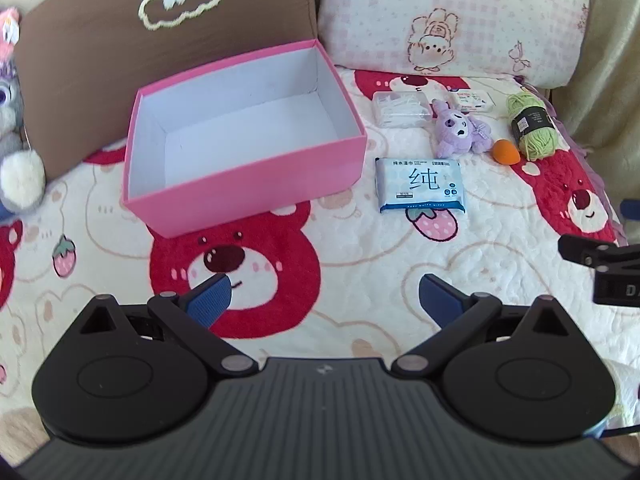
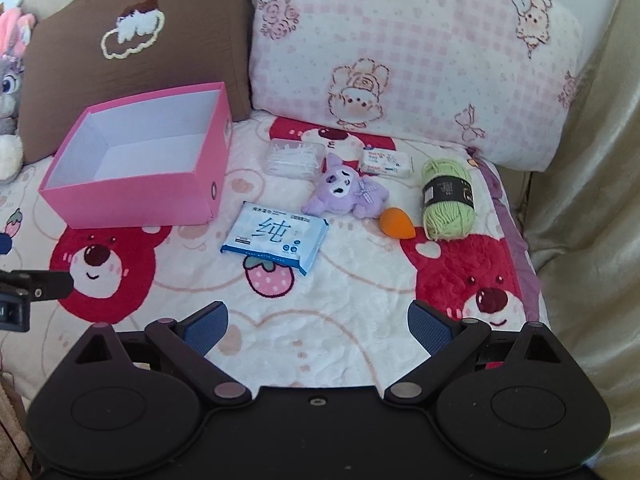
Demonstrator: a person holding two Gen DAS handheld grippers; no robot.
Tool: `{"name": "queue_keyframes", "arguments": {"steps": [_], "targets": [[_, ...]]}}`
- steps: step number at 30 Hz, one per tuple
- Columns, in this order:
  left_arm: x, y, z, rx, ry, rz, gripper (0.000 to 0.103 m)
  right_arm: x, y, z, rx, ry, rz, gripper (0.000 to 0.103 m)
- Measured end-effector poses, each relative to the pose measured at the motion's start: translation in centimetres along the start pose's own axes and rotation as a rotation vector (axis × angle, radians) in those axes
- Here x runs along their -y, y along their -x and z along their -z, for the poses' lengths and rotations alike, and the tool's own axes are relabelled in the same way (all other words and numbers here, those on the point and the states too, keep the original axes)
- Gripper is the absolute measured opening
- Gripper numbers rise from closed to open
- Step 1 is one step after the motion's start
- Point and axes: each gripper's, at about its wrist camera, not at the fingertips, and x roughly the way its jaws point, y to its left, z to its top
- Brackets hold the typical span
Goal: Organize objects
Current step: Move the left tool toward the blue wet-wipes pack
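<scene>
Two views. Left wrist: left gripper (image 1: pixel 325 300) jaws spread, empty, above blanket (image 1: pixel 400 248); pink box (image 1: pixel 248 200) open, wipes pack (image 1: pixel 421 185) just right of it. Right wrist: right gripper (image 2: pixel 318 326) jaws spread, empty; purple plush (image 2: pixel 346 194), orange sponge (image 2: pixel 395 221), green yarn (image 2: pixel 447 198) beyond wipes pack (image 2: pixel 275 237).

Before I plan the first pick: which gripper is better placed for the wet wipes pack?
Probably the right gripper: open, empty, with the wet wipes pack just ahead. The left gripper, also open, faces the pink box.
</scene>
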Motion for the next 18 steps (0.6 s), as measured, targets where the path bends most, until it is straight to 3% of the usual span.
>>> {"name": "queue_keyframes", "arguments": {"steps": [3,8,11,15,18], "targets": [[0.0,0.9,-0.9,0.021,-0.014,0.006,0.1,0.4,1.0,-0.3,0.038,0.038,-0.056,0.098],[0.2,1.0,-2.5,0.037,0.026,0.097,0.101,1.4,0.8,-0.4,0.149,0.072,-0.095,0.098],[0.7,0.4,-3.4,0.057,0.034,0.131,0.102,2.1,-0.5,-1.4,0.089,0.075,-0.127,0.097],[2.4,-0.6,-4.6,0.083,-0.027,0.095,0.1,2.9,-1.6,-2.7,0.024,0.061,-0.209,0.097],[3.2,-1.5,-5.4,0.109,-0.04,0.089,0.1,2.6,-2.5,-3.3,-0.008,0.114,-0.198,0.097]]}}
